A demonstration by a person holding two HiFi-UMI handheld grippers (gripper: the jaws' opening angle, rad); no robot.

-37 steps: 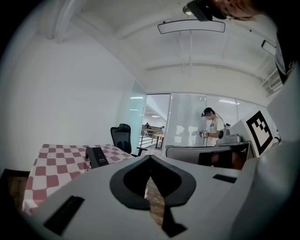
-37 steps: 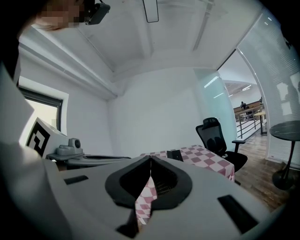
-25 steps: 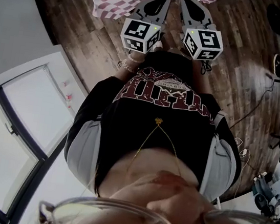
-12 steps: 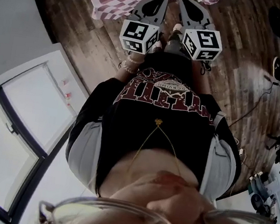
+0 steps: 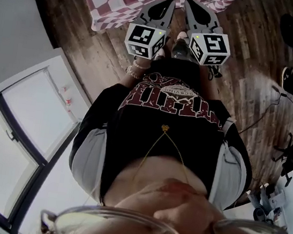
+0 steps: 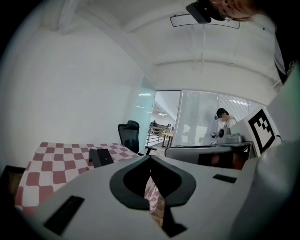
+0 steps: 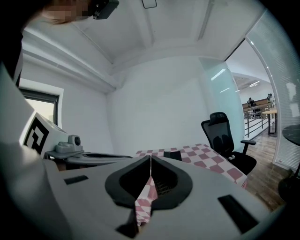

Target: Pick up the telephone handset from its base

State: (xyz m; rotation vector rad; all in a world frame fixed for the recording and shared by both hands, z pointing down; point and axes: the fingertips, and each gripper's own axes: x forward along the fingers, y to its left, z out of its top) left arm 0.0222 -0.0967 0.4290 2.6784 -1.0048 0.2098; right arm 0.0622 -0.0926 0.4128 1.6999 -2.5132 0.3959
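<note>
The telephone shows as a dark boxy shape (image 6: 101,157) on a table with a red and white checked cloth (image 6: 51,171), and again on that cloth in the right gripper view as the telephone (image 7: 172,155). I cannot tell the handset from the base. My left gripper (image 6: 150,159) is shut and holds nothing, still well short of the table. My right gripper (image 7: 150,159) is shut and empty too. In the head view the left gripper (image 5: 165,4) and the right gripper (image 5: 190,5) point side by side at the checked table (image 5: 114,1).
A black office chair (image 6: 129,136) stands past the table, seen also in the right gripper view as the chair (image 7: 225,138). Dark wooden floor (image 5: 250,69) with cables (image 5: 266,111) lies to the right. Another person (image 6: 226,118) stands by a glass wall far off.
Both grippers have moved forward toward the checked table, which now shows more in the head view. Both stay shut and empty.
</note>
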